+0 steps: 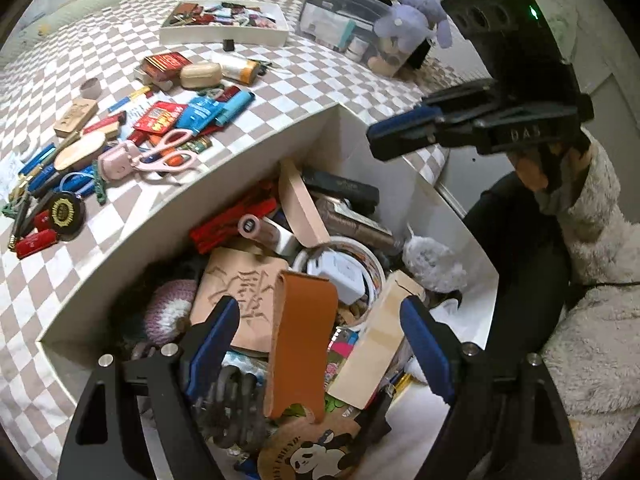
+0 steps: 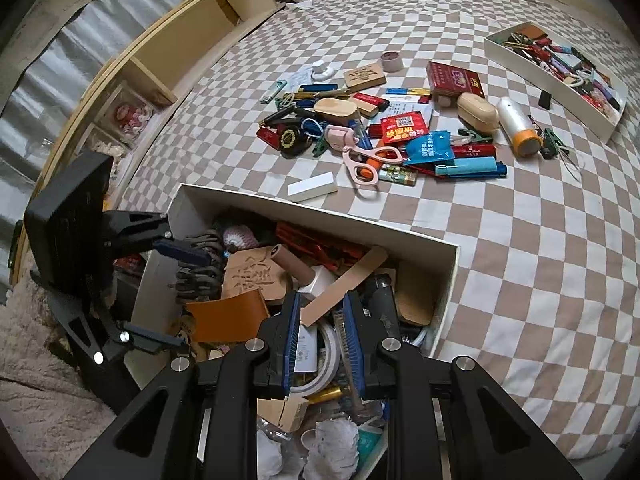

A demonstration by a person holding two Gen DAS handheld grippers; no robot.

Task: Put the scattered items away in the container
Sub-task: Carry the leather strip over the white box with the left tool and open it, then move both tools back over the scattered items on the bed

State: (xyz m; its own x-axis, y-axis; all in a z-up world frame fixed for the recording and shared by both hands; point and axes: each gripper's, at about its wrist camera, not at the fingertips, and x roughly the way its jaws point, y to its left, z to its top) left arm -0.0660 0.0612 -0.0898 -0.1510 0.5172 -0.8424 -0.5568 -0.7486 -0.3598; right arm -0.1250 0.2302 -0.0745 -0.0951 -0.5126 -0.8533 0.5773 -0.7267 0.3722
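Observation:
The white box (image 1: 240, 168) sits on the checkered bedcover, crammed with odds and ends. My left gripper (image 1: 318, 320) hangs over it, open. An orange-brown leather strip (image 1: 300, 340) stands loose among the contents between its blue pads, touched by neither. In the right wrist view, the left gripper (image 2: 176, 296) is at the box's left end beside the strip (image 2: 228, 320). My right gripper (image 2: 322, 300) hovers shut over the near side of the box (image 2: 320, 216), holding nothing. Scattered items lie beyond: pink scissors (image 2: 364, 160), a blue packet (image 2: 432, 148), a red packet (image 2: 400, 126), lighters.
A second white tray (image 2: 560, 92) of small items lies farther back. A clear bin with a purple plush (image 1: 416, 16) stands behind it. Wooden shelving (image 2: 160, 60) runs along the bed's far-left edge. A fluffy rug (image 2: 40, 360) and a person's fuzzy sleeve (image 1: 600, 220) are close by.

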